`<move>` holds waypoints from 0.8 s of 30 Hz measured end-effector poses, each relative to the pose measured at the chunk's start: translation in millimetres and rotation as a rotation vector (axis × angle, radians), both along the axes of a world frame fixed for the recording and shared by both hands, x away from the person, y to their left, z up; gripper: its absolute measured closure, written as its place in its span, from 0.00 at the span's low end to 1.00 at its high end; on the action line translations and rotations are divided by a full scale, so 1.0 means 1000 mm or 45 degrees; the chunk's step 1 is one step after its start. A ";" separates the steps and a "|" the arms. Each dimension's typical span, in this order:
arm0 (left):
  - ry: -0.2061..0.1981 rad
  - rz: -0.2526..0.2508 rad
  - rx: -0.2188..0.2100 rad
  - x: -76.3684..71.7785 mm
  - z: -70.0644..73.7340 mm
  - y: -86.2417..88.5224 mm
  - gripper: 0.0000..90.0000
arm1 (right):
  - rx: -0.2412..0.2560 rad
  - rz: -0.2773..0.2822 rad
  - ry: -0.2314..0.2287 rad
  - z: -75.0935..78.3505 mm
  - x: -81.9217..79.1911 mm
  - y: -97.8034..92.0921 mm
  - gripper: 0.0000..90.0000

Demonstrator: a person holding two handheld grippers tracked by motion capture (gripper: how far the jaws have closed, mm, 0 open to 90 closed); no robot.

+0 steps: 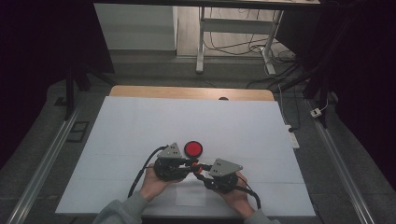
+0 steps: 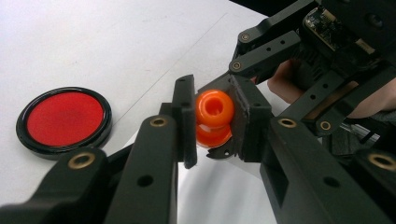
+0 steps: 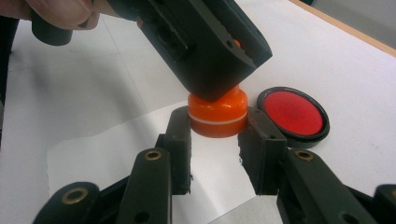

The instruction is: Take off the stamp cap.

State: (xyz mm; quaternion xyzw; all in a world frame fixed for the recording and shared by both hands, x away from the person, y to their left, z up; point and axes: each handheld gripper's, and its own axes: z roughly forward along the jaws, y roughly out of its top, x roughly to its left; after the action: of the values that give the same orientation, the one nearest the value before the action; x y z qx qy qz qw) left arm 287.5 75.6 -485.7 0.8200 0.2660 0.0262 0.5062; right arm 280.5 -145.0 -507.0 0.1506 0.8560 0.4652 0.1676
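Left gripper view: the left gripper (image 2: 212, 116) pinches the rounded top of a glossy orange plastic knob-shaped piece (image 2: 213, 116) over the white paper-covered table (image 1: 140, 126). The right gripper (image 3: 215, 140) clamps its wider, white-banded base (image 3: 217, 114). A flat round red disc with black rim (image 2: 64, 120) lies nearby.

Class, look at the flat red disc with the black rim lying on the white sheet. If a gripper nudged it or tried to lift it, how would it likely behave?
The red disc lies flat and low, so a nudge would probably slide it rather than tip it. Its thin rim hugs the white sheet, so lifting looks awkward. It seems rigid; stood on edge, its round outline could roll.
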 end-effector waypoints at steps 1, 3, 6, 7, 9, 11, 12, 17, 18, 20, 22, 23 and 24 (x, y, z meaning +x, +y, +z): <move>0.000 0.000 0.000 0.000 0.000 0.000 0.81 | 0.000 0.000 0.000 0.000 0.000 0.000 0.72; 0.002 0.002 0.000 0.000 0.000 0.000 0.81 | -0.001 -0.002 0.006 0.000 0.000 0.000 0.72; 0.005 0.004 -0.004 0.000 0.000 0.000 0.81 | 0.003 0.003 0.012 0.000 0.000 0.000 0.72; 0.005 0.004 -0.003 0.000 0.000 0.000 0.81 | 0.001 0.004 0.013 0.000 0.000 -0.001 0.72; 0.004 0.004 -0.002 0.000 0.000 0.000 0.81 | 0.003 0.004 0.013 0.000 0.000 0.000 0.72; 0.001 0.005 -0.001 -0.001 0.000 0.000 0.81 | 0.002 0.005 0.014 0.000 0.001 -0.001 0.72; 0.004 0.003 -0.001 -0.001 0.000 0.000 0.81 | 0.003 0.006 0.015 0.000 0.001 -0.001 0.72; 0.007 0.002 -0.006 -0.001 0.000 0.000 0.81 | 0.018 0.011 0.023 0.000 0.001 -0.001 0.72; 0.006 0.003 -0.004 -0.001 0.000 0.000 0.81 | 0.018 0.012 0.025 0.000 0.001 -0.001 0.72; 0.003 0.005 -0.004 -0.001 0.000 0.000 0.81 | 0.019 0.012 0.025 0.000 0.001 -0.001 0.72; -0.012 0.015 -0.008 -0.002 0.001 0.001 0.81 | 0.021 0.014 0.029 0.000 0.002 -0.001 0.72; -0.041 0.042 -0.028 -0.003 0.005 0.005 0.81 | 0.009 0.005 0.038 -0.001 0.002 -0.001 0.72; -0.050 0.060 -0.064 -0.002 0.011 0.012 0.81 | -0.043 -0.006 0.039 -0.004 0.003 -0.002 0.72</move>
State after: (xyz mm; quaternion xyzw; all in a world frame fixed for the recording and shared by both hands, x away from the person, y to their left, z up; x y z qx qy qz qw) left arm 285.6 87.4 -474.8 0.8000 0.2757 0.0475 0.5308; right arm 283.8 -146.8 -510.9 0.1569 0.8659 0.4479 0.1579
